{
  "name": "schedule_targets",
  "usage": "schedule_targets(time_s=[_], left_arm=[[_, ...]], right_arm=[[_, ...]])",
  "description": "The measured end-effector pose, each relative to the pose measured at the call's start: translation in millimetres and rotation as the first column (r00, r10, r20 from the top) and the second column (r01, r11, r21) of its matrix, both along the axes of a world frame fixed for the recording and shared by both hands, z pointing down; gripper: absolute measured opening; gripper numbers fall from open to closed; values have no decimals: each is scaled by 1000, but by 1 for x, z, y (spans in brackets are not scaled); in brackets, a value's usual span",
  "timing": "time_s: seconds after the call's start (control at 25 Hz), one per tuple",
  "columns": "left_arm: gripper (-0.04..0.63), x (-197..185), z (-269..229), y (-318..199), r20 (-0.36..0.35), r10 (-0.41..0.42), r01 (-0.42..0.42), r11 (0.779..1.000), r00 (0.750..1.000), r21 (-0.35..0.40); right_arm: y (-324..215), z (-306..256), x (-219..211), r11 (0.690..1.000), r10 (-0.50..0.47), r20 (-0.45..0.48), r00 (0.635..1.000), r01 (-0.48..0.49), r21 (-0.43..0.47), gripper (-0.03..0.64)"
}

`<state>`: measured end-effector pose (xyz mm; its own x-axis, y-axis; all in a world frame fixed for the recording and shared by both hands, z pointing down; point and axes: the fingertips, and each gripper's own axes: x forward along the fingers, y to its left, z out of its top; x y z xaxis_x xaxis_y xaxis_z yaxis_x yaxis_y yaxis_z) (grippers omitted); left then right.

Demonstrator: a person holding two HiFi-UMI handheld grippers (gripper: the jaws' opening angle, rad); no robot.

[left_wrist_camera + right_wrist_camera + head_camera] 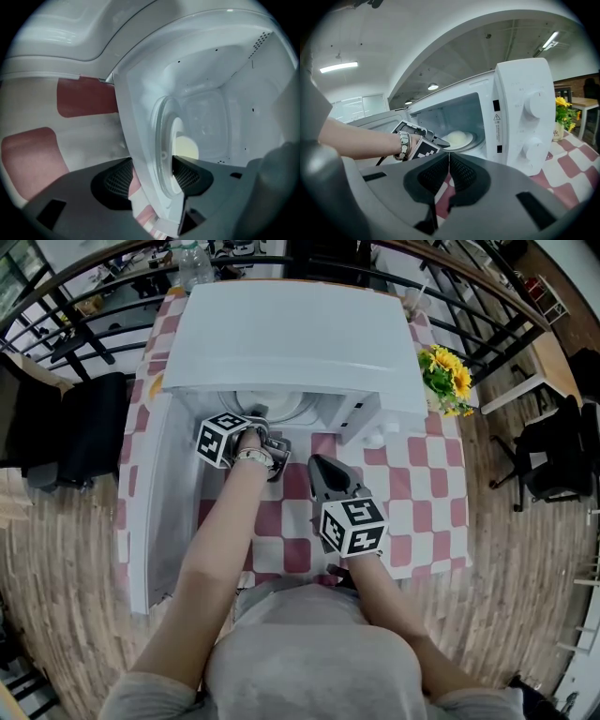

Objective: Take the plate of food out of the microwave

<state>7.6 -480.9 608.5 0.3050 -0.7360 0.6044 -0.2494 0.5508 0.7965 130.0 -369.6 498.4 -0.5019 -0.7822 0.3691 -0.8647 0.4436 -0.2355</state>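
The white microwave (300,334) stands on a red-and-white checked table, its door (159,502) swung open to the left. Inside, a white plate (459,139) of pale food (186,147) rests on the glass turntable. My left gripper (261,420) reaches into the opening, turned on its side. In the left gripper view its jaws (150,176) straddle the plate's front rim (164,154), and a gap still shows beside one pad (119,178). My right gripper (321,465) hangs back in front of the microwave over the tablecloth. Its pads (461,171) are pressed together with nothing between them.
A vase of sunflowers (445,381) stands at the table's right edge beside the microwave. The control knobs (532,105) sit on the microwave's right front. Black chairs (89,427) (553,456) flank the table on a wooden floor. A curved railing (487,306) runs behind.
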Motion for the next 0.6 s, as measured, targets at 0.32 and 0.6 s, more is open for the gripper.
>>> schedule_targets(time_s=[0.32, 0.6], left_arm=[[242, 0, -4, 7, -2, 15, -15, 1000, 1000, 27], [209, 1, -7, 13, -7, 20, -20, 999, 1000, 36]], right_arm=[[5, -4, 0, 1000, 1, -4, 1000, -1, 10, 26], [6, -7, -2, 1000, 0, -3, 1000, 0, 17, 26]])
